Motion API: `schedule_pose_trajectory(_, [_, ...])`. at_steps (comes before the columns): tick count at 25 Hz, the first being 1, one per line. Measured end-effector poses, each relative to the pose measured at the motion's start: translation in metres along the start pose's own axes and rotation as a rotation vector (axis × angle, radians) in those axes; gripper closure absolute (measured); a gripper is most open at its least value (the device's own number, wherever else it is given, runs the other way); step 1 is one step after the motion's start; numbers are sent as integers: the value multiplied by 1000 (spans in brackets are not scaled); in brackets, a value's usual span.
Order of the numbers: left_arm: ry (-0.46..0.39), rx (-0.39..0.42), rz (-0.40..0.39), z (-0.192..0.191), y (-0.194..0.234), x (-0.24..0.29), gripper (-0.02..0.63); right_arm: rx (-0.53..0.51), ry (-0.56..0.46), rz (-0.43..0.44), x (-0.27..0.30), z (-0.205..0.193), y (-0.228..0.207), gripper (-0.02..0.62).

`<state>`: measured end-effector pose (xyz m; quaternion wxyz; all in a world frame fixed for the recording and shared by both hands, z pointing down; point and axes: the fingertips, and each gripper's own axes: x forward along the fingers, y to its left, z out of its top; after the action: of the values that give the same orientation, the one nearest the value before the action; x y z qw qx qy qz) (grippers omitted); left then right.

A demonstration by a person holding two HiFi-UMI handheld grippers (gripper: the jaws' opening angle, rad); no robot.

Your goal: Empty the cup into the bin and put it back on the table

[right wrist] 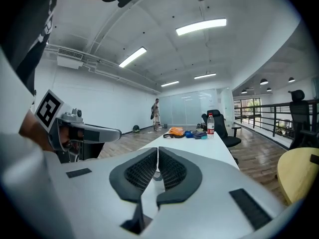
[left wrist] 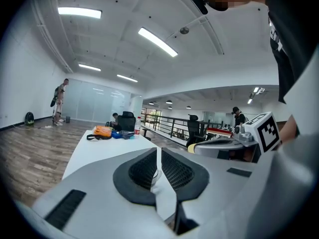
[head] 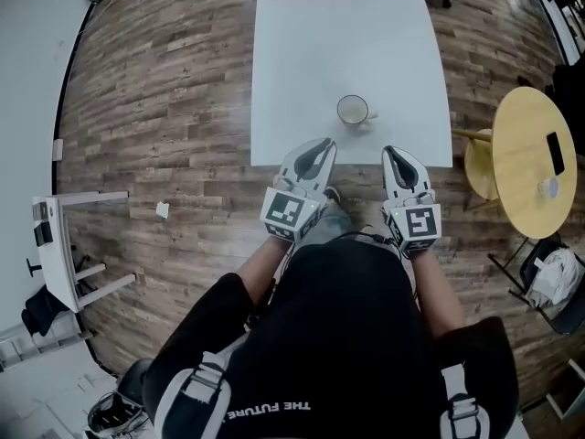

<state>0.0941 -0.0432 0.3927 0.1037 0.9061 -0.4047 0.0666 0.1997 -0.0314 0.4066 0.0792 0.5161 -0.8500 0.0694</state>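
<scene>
Approach step — left hand-held gripper (head: 322, 147) and right hand-held gripper (head: 394, 153), both pinched together (nothing between), sit short of the cup (head: 353, 111) on the worktop (head: 347, 53); next, one must open.

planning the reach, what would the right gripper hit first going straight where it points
Probably the white cup on the table: it shows just beyond the shut jaws of the right gripper in that gripper's view. Depth is unclear; the table edge might come first.
</scene>
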Motion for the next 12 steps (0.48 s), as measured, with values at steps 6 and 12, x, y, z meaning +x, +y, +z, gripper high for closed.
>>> schedule_pose_trajectory(6, [80, 24, -56, -37, 32, 55, 322, 1, 82, -23, 52, -20, -30, 575])
schedule_pose_trajectory(12, [163, 73, -97, -104, 45, 104, 227, 9, 184, 11, 84, -59, -50, 528])
